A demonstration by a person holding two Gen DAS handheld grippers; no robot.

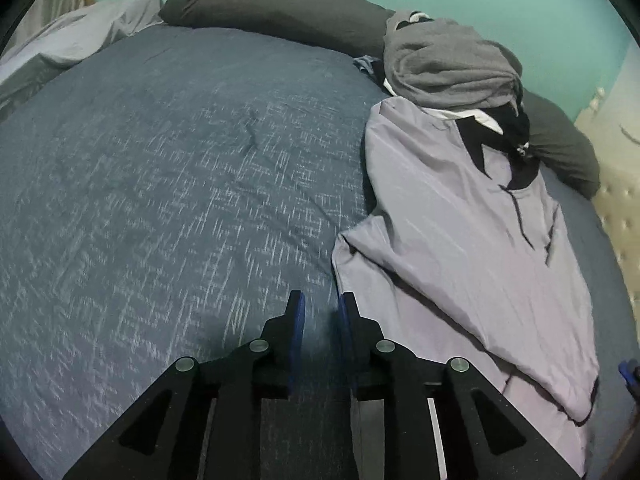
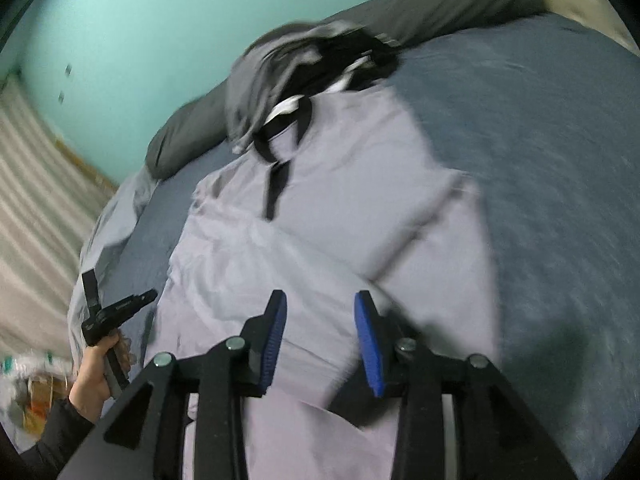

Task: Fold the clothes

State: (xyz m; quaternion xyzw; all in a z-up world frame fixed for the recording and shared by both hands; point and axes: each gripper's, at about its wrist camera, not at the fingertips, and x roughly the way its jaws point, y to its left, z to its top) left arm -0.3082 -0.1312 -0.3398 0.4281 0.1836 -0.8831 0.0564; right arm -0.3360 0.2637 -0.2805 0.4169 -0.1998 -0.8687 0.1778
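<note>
A lavender shirt point(image 1: 460, 240) with a black collar and placket lies spread on the blue-grey duvet point(image 1: 160, 160), wrinkled, with its lower part folded over. My left gripper point(image 1: 321, 308) hovers just left of the shirt's edge, open by a narrow gap with only duvet showing between its blue pads. In the blurred right wrist view, my right gripper point(image 2: 320, 300) is open above the lower part of the shirt point(image 2: 340, 200), with nothing between its fingers. A hand point(image 2: 94, 368) holds the other tool at the left.
A pile of grey and black clothes point(image 1: 448, 68) sits above the shirt's collar. Dark grey pillows point(image 1: 272, 4) line the teal wall. A cream tufted headboard point(image 1: 616, 184) is at the right, and a pale sheet point(image 1: 80, 32) lies bunched at the far left.
</note>
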